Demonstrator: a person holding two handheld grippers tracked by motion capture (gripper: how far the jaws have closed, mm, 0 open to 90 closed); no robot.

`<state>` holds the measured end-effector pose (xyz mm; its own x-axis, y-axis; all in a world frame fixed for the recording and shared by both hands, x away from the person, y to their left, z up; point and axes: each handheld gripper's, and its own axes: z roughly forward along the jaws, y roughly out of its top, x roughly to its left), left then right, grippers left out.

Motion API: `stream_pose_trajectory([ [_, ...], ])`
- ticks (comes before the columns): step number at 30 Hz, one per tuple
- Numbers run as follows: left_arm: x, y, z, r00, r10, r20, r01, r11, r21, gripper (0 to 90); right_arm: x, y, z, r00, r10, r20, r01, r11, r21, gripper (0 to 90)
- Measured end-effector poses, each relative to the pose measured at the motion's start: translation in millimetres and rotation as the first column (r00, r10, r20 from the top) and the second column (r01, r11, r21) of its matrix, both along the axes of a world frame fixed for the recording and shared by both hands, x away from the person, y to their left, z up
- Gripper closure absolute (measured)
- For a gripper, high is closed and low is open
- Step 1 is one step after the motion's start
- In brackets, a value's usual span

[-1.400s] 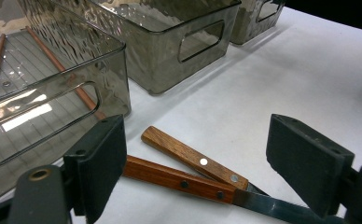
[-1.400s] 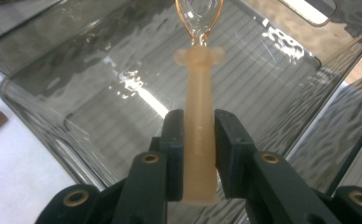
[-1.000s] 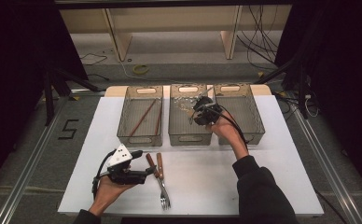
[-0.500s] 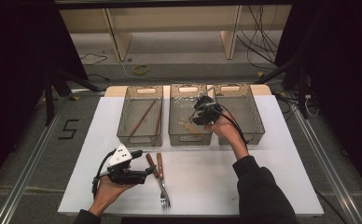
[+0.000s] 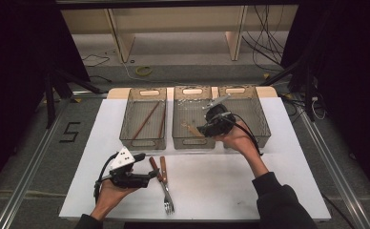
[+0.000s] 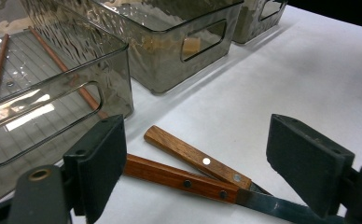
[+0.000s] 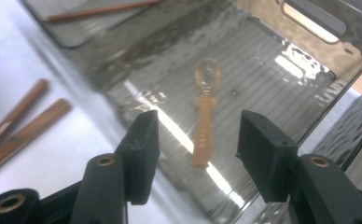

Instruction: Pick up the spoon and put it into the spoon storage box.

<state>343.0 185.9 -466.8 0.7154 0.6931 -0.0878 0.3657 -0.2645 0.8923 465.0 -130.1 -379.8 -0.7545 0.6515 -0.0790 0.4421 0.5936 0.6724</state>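
Wooden spoon (image 7: 204, 125) lies flat on the floor of the middle smoked-plastic bin (image 5: 193, 138), its bowl toward the far wall, and the right tool (image 5: 203, 129) hangs above that bin's near end with its jaws standing apart, having just been opening, with nothing between them; in the right gripper view the spoon shows below the gap, untouched. Left tool (image 5: 150, 175) rests low on the white surface (image 5: 269, 186) near its front edge, jaws wide, pointing at two wooden-handled pieces of cutlery: a fork (image 5: 166, 191) whose tines face the person, and a second piece (image 6: 188, 154) whose handle crosses close beside it, its working end hidden. In the left gripper view both riveted handles lie on the surface between the pads without touching them. Left bin (image 5: 126, 138) holds a pair of brown chopsticks (image 5: 145, 121) lying slantwise. Right bin (image 5: 264, 125) stands just beside the middle one.
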Motion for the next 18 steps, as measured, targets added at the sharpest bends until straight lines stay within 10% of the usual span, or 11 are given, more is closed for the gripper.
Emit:
stream_pose_trajectory([
  [18,20.4,-0.2,11.1,0.9986,0.007,-0.052,-0.005,0.9990,0.044,27.7,-85.6,-42.6,-18.2,0.9944,0.106,-0.010,-0.104,0.987,0.122,40.7],
])
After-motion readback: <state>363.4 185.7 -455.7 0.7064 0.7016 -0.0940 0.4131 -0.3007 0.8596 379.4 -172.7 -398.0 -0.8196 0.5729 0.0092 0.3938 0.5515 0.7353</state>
